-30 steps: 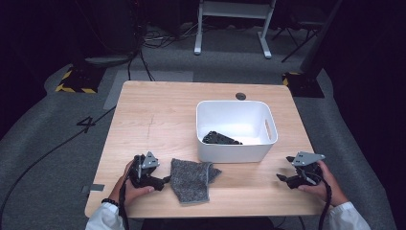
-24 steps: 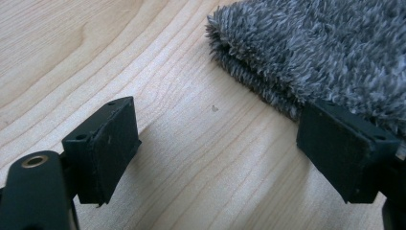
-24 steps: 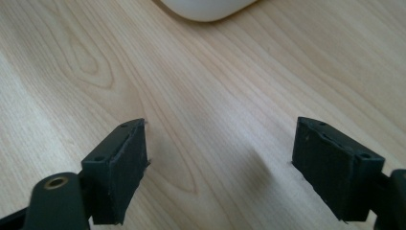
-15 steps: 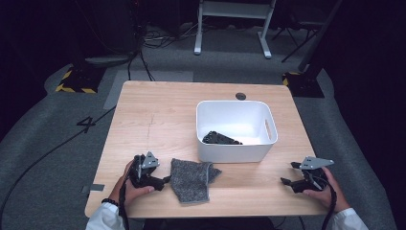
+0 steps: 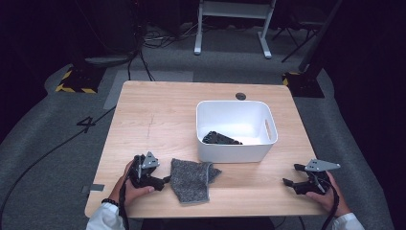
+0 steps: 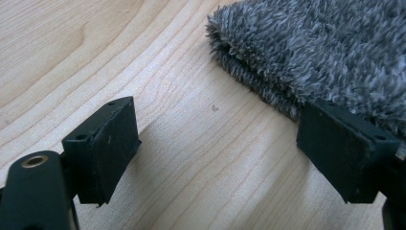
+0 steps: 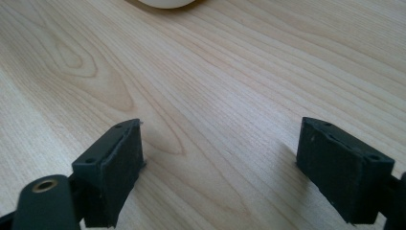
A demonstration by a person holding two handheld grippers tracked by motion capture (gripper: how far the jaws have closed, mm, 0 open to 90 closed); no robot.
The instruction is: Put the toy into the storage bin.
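A folded grey fluffy cloth (image 5: 191, 179) lies on the wooden table near its front edge. My left gripper (image 5: 165, 181) rests on the table just left of the cloth, open; in the left gripper view the cloth (image 6: 316, 52) lies beside the right jaw, with bare wood between the jaws. A white bin (image 5: 268, 125) stands behind the cloth and holds a dark cloth (image 5: 220, 139). My right gripper (image 5: 289, 175) is at the table's front right corner, open, and its jaws have just been opening with nothing between them (image 7: 220, 163).
A small dark round disc (image 5: 241, 96) sits in the table top behind the bin. The floor beyond carries cables, a white stand's legs (image 5: 230, 33) and a yellow-black striped block (image 5: 76, 79). Bare wood covers the table's left and back parts.
My right gripper has slid toward the front right corner of the table and lowered a little. The left gripper and the grey cloth have stayed put.
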